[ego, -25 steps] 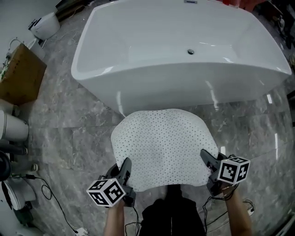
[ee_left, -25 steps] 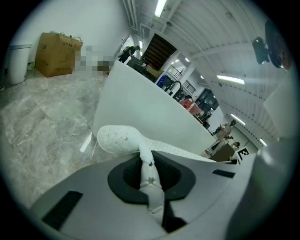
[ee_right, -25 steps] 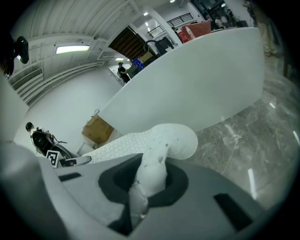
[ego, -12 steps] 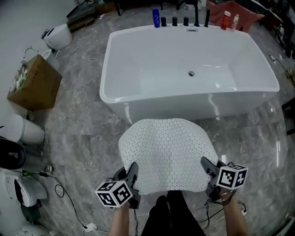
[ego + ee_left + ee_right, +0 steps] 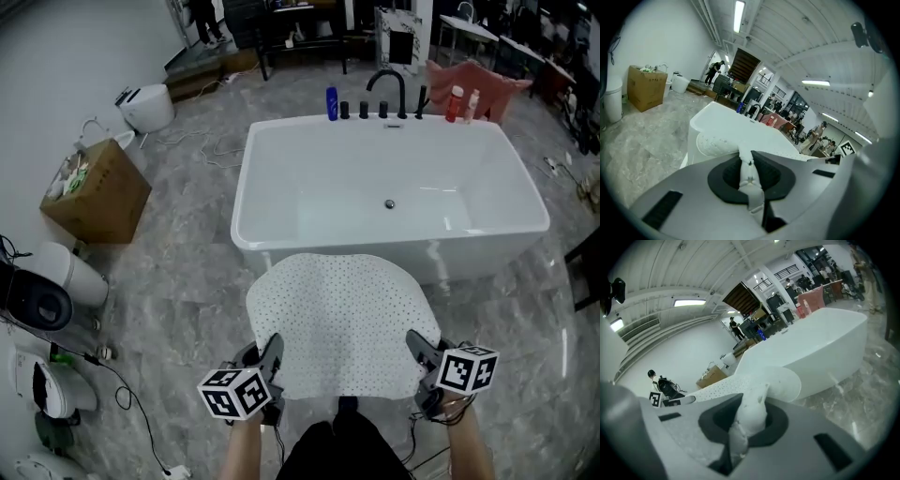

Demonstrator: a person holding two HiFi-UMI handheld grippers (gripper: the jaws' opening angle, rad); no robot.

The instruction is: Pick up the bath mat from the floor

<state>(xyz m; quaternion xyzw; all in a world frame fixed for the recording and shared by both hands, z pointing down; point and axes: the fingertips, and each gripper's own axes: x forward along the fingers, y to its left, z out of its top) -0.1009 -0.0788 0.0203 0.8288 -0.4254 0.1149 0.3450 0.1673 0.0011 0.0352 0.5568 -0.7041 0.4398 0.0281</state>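
The white perforated bath mat [image 5: 339,319] hangs spread out between my two grippers, lifted off the grey marble floor in front of the bathtub. My left gripper [image 5: 270,360] is shut on the mat's near left corner; its view shows the mat's edge [image 5: 749,176] pinched between the jaws. On the mat's near right corner my right gripper [image 5: 419,354] is shut, with a bunched fold of the mat [image 5: 751,416] squeezed in its jaws. The mat's far edge curls down toward the tub.
A white freestanding bathtub [image 5: 281,220] stands just beyond the mat, with a black tap and bottles at its far rim. A cardboard box [image 5: 96,194] sits at the left. White appliances and cables [image 5: 56,281] line the left wall. The person's legs are below the mat.
Both grippers have risen with the mat, and the head view has tilted up. The tub now looks farther away and the room beyond it shows.
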